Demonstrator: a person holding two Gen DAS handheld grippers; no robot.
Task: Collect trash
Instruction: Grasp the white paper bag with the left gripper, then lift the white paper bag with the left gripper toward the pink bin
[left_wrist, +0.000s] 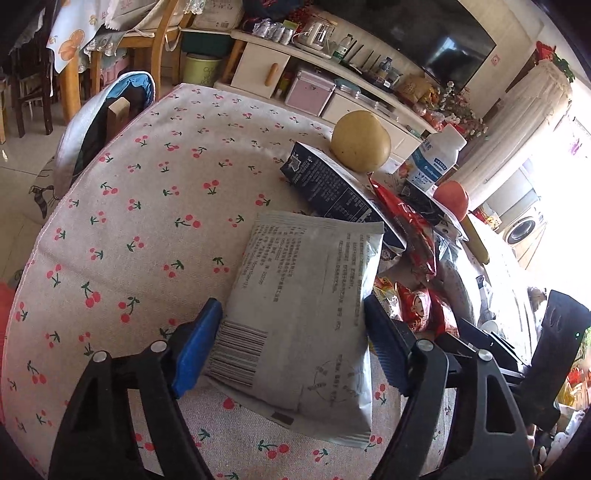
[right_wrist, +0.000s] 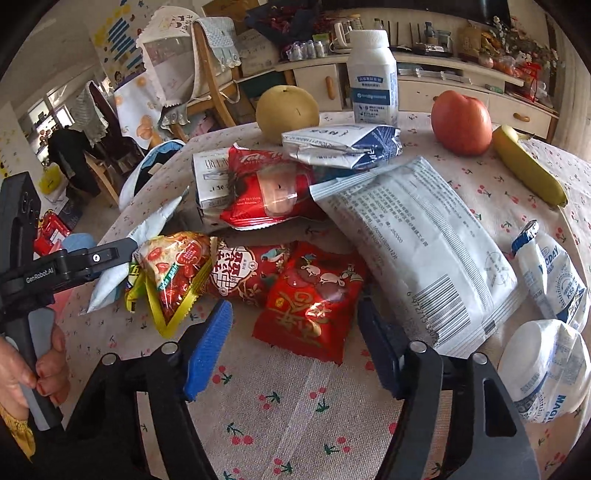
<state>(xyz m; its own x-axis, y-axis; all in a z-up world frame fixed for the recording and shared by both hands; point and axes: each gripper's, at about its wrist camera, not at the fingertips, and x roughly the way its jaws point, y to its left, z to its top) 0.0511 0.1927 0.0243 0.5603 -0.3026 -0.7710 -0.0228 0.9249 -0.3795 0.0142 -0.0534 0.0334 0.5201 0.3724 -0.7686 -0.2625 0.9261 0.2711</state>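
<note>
Left wrist view shows my left gripper straddling a grey-white pouch that lies flat on the cherry-print tablecloth. The blue pad sits at the pouch's left edge by the barcode, and the dark finger on the other side is at its right edge. The jaws are partly open; I cannot tell whether the pads already press or only touch. I think the gripper takes the pouch across its narrow width because this width fits between the fingers.

The pouch looks empty or nearly so, flat, slightly puffed, with small printed text and a round stamp mark. I judge it light and slippery, so it may fold when squeezed.

Ahead of this gripper lies a dark carton on its side, and beyond it a yellow pear and a white bottle. These last two are probably not trash.

In the right wrist view, my right gripper hovers half open over a red snack wrapper. The wrapper's near end lies between the fingers, and I see no contact, so it holds nothing. A second white pouch lies to its right, a triangular red-and-yellow packet to its left. Further ahead stand an apple and a banana. At the far left a hand holds the other tool's handle.
</note>
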